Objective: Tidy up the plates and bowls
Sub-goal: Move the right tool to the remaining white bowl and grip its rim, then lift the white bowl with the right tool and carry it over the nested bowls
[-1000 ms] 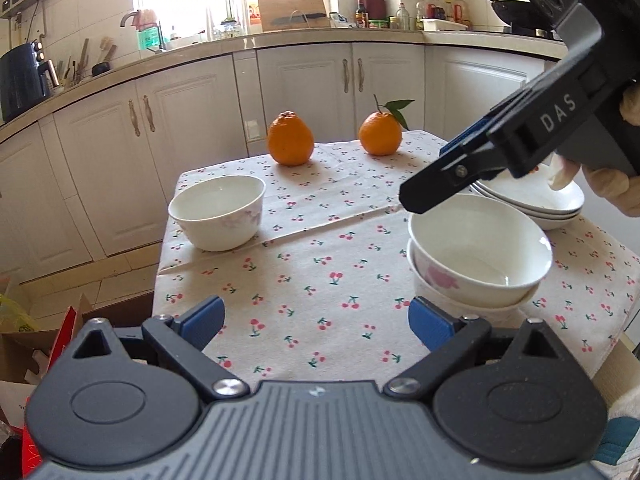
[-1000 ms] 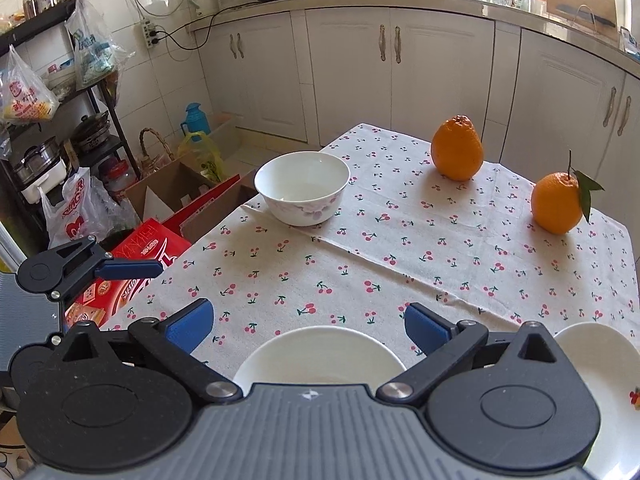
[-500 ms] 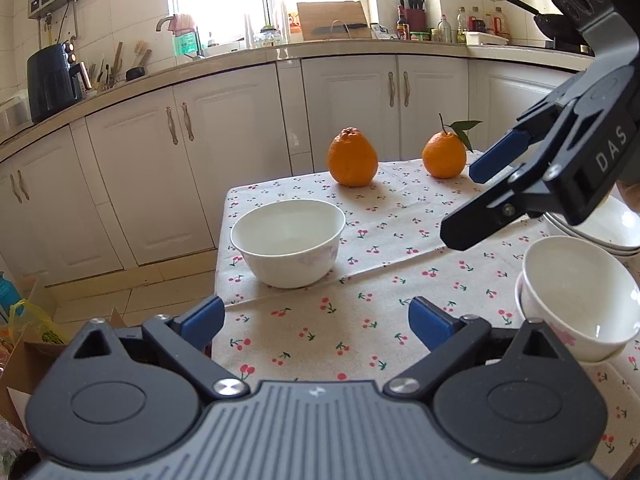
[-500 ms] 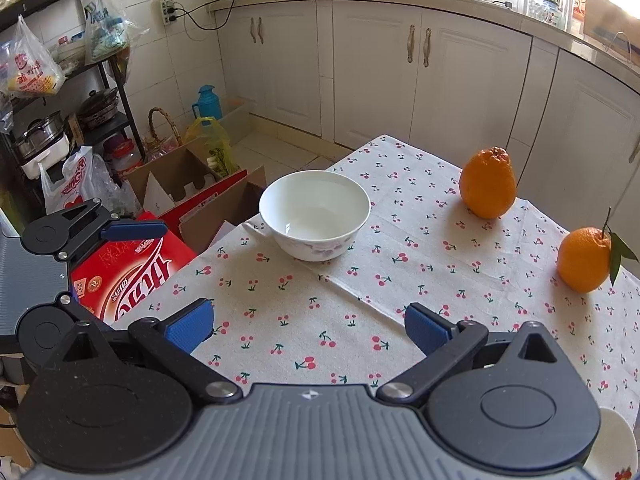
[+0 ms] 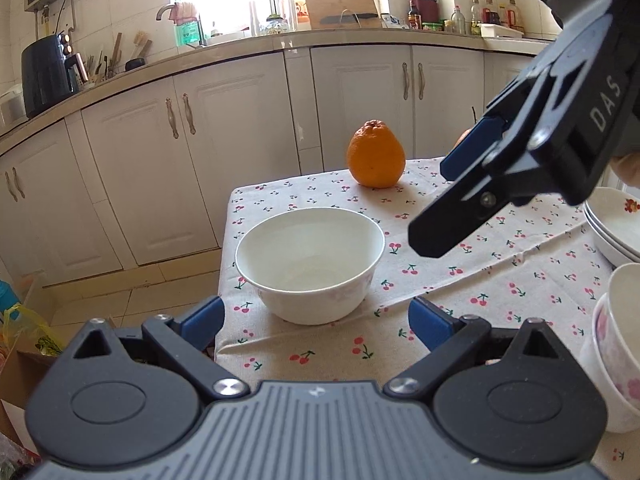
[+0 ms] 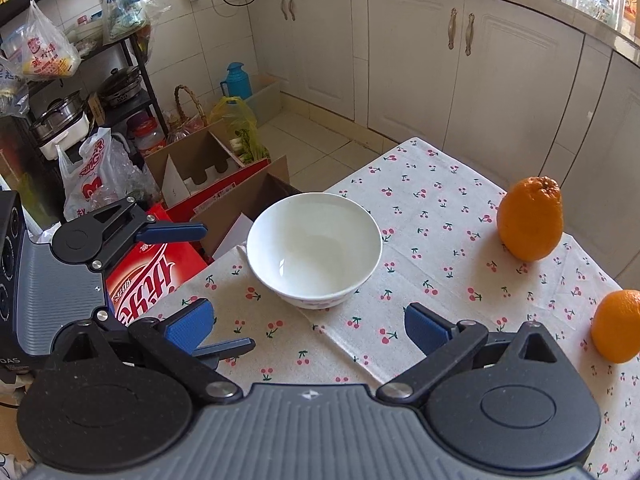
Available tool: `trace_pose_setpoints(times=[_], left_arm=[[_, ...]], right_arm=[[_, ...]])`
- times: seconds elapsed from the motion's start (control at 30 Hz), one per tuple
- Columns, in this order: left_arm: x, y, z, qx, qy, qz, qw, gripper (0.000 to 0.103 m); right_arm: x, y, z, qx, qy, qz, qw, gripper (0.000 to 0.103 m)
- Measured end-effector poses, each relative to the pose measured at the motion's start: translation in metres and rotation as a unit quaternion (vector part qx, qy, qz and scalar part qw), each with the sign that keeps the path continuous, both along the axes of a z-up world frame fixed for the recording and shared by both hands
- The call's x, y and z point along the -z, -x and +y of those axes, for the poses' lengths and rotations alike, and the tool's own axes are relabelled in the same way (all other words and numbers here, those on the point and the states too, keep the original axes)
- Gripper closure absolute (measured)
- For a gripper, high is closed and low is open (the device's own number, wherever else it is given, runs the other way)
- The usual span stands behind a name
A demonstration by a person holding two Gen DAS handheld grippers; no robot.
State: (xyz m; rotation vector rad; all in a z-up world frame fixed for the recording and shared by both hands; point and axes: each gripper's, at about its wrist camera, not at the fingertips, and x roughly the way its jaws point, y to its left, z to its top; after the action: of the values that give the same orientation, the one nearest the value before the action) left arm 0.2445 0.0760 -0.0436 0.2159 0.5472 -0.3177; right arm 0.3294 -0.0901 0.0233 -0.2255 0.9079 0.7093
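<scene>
Jaws of both grippers stand wide apart and empty: the left gripper [image 5: 316, 318] and the right gripper [image 6: 308, 322] each frame the lone white bowl [image 5: 310, 264], which sits upright on the cherry-print cloth of the worktop [image 5: 460, 280] near its corner, just ahead of the blue pads without touching them. In the left wrist view the right gripper hangs above the cloth at 2 o'clock from that bowl, a pointed orange [image 5: 376, 154] stands at 12 o'clock, stacked plates [image 5: 616, 228] lie at 3 o'clock, and nested bowls [image 5: 618, 344] sit at 4 o'clock. In the right wrist view a second orange [image 6: 618, 326] rests at 4 o'clock from the bowl.
</scene>
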Motion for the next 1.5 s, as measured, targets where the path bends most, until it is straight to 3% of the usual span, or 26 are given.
trace_pose_setpoints(times=[0.4, 0.63, 0.9, 1.5], left_arm=[[0.016, -0.031, 0.000, 0.002, 0.002, 0.015, 0.9999, 0.005], [0.021, -0.041, -0.002, 0.005, 0.003, 0.013, 0.9999, 0.005], [0.024, -0.048, -0.003, 0.006, 0.004, 0.012, 0.9999, 0.008], [0.024, -0.048, -0.006, 0.019, -0.003, 0.003, 0.9998, 0.012]], right_arm=[[0.027, -0.063, 0.019, -0.013, 0.002, 0.041, 0.999, 0.002], [0.040, -0.085, 0.023, -0.006, -0.015, 0.055, 0.998, 0.010], [0.049, -0.095, 0.028, -0.011, -0.027, 0.062, 0.998, 0.024], [0.053, -0.096, 0.032, -0.019, -0.028, 0.057, 0.998, 0.041]])
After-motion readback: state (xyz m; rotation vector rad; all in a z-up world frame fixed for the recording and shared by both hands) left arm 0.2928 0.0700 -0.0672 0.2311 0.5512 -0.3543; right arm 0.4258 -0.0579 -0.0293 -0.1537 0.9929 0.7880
